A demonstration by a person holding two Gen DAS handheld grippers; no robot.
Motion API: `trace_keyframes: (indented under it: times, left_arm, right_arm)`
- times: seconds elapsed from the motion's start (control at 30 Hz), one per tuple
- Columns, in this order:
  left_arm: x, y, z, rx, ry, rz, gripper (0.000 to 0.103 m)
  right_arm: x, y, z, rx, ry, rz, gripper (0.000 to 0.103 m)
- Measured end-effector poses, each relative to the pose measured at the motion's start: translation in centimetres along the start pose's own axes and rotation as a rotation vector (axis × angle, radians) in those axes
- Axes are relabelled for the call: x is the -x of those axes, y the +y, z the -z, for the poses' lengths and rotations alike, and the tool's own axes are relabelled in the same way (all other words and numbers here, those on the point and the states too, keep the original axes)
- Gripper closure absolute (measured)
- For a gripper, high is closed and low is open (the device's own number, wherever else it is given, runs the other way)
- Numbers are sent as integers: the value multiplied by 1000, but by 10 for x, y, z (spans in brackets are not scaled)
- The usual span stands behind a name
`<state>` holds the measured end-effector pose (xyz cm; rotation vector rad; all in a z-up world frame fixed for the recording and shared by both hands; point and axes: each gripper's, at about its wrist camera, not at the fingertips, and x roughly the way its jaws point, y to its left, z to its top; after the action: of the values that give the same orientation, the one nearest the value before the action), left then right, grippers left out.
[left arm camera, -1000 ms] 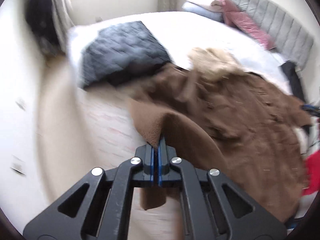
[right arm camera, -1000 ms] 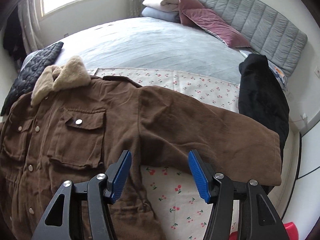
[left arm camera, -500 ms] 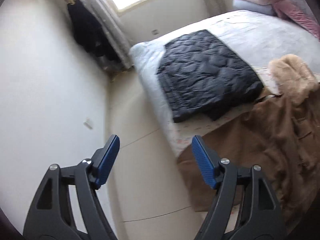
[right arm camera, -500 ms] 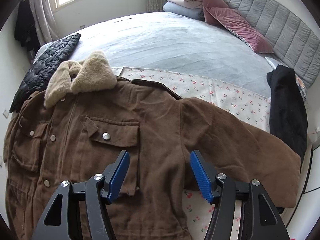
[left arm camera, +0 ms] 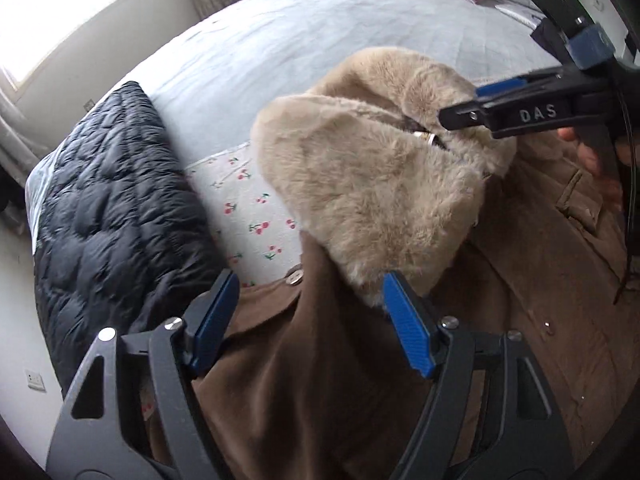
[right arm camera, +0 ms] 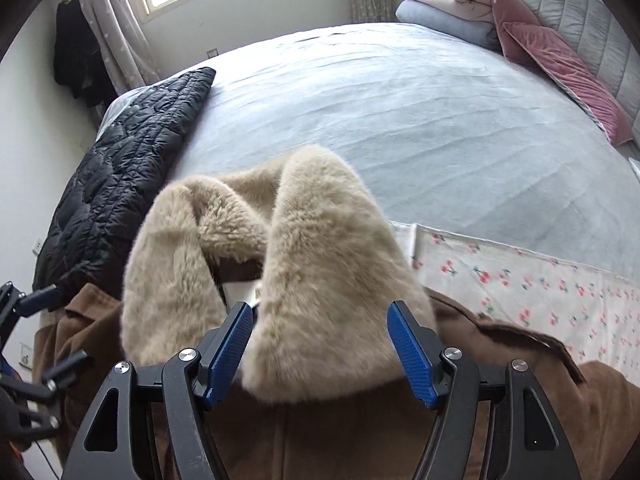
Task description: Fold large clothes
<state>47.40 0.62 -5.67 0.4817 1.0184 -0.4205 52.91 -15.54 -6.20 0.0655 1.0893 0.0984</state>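
A brown corduroy jacket [left arm camera: 328, 380] with a beige fur collar [left arm camera: 372, 184] lies face up on the near edge of the bed. My left gripper [left arm camera: 310, 320] is open, its blue pads either side of the jacket's left shoulder just below the collar. My right gripper [right arm camera: 320, 344] is open, its jaws straddling the right lobe of the fur collar [right arm camera: 328, 248]. The right gripper also shows in the left wrist view [left arm camera: 476, 104], over the collar's neck. The jacket [right arm camera: 360, 440] fills the bottom of the right wrist view.
A black quilted jacket [left arm camera: 116, 220] lies on the bed's left corner, also in the right wrist view [right arm camera: 124, 176]. A cherry-print sheet [right arm camera: 540, 292] lies under the brown jacket. Grey bedspread [right arm camera: 400, 120], pink pillows [right arm camera: 568, 76] and folded blankets lie beyond. Floor and wall at left.
My left gripper let go of the brown sleeve, opened, swung past the floor and came to the collar. My right gripper moved forward from the jacket's chest to the fur collar, staying open.
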Motion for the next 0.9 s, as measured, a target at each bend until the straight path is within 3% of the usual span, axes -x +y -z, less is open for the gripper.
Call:
trace_keyframes:
  times: [0.07, 0.1, 0.13, 0.2, 0.23, 0.27, 0.3, 0.37, 0.47, 0.53, 0.6, 0.7, 0.73, 0.8, 0.83, 0.9]
  left_arm:
    - [-24, 0, 3, -21, 62, 6, 28]
    - [-32, 3, 8, -15, 88, 23, 28]
    - [-36, 7, 13, -3, 104, 46, 28]
    - [-38, 16, 23, 55, 93, 129, 29]
    - [-38, 19, 26, 82, 97, 161, 46]
    - [-36, 21, 26, 108, 94, 169, 75]
    - [-33, 22, 24, 130, 84, 167, 86]
    - [-18, 19, 16, 178, 24, 135, 92]
    - [9, 5, -8, 141, -82, -7, 93]
    - [15, 17, -28, 215, -122, -47, 93]
    - [3, 34, -41, 304, -89, -70, 91]
    - [-31, 37, -37, 310, 49, -138, 74]
    - [-30, 32, -32, 296, 49, -169, 69]
    - [-17, 24, -19, 245, -16, -180, 48]
    - [-12, 23, -15, 226, -40, -169, 38]
    - [-5, 21, -9, 178, -67, -165, 36]
  right_arm:
    - [-23, 0, -4, 34, 11, 80, 35]
    - [-33, -6, -4, 50, 10, 168, 41]
    - [-39, -15, -4, 43, 24, 184, 58]
    - [-36, -44, -1, -63, 6, 125, 70]
    - [-31, -57, 2, -112, -10, 120, 78]
    - [-22, -70, 5, -160, -38, 128, 85]
    - [-13, -80, 8, -201, -62, 127, 87]
    - [4, -94, 11, -253, -111, 96, 91]
    - [34, -92, 4, -224, -207, 132, 92]
    - [46, -88, -9, -203, -235, 147, 92]
    - [49, -83, -23, -179, -228, 111, 91]
    - [49, -83, -30, -190, -192, -7, 76]
    - [57, -87, -25, -190, -201, -39, 72]
    - [70, -99, -13, -142, -215, -63, 48]
    - [79, -110, 0, -105, -220, -27, 33]
    - [81, -134, 23, -30, -185, 40, 30]
